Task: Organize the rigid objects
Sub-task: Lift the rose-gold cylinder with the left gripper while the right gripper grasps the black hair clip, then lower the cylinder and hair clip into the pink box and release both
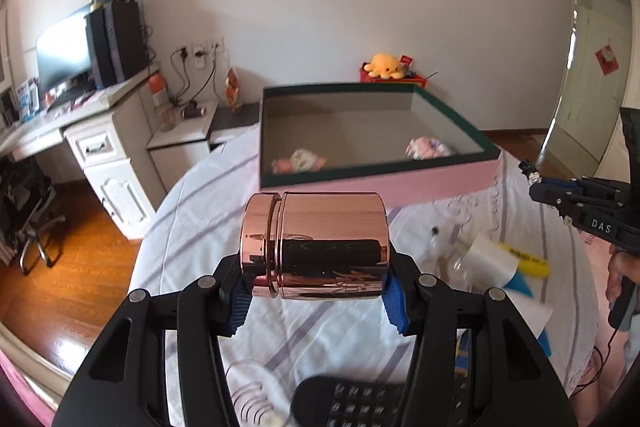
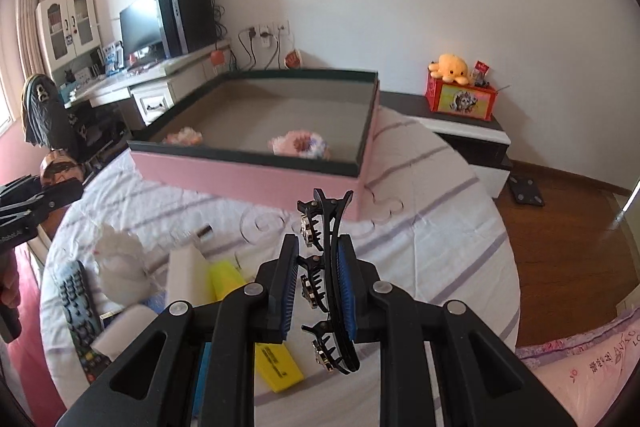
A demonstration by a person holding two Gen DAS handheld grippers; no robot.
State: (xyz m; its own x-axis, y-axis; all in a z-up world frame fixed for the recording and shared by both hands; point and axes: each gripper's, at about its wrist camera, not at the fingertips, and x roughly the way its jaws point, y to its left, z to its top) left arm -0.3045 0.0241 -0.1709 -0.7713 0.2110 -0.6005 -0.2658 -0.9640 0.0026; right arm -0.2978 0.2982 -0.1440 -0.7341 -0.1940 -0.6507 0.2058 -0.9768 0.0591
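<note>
My left gripper (image 1: 316, 287) is shut on a shiny rose-gold metal canister (image 1: 316, 247), held sideways above the white striped table, lid to the left. My right gripper (image 2: 318, 283) is shut on a black hair clip (image 2: 332, 279) with metal studs, held upright above the table. A pink box (image 1: 384, 183) with a dark green rim stands ahead of both; it also shows in the right wrist view (image 2: 256, 179). Two small soft toys lie inside it (image 1: 304, 159) (image 1: 428, 149). The right gripper shows at the right edge of the left wrist view (image 1: 536, 183).
On the table lie a remote control (image 2: 78, 311), a yellow block (image 2: 276, 363), white crumpled paper (image 2: 120, 267), a white block (image 2: 188, 271) and a clear bottle (image 2: 192, 235). A desk with monitor (image 1: 64, 55) stands left. A low cabinet with a yellow plush (image 2: 450, 67) stands behind.
</note>
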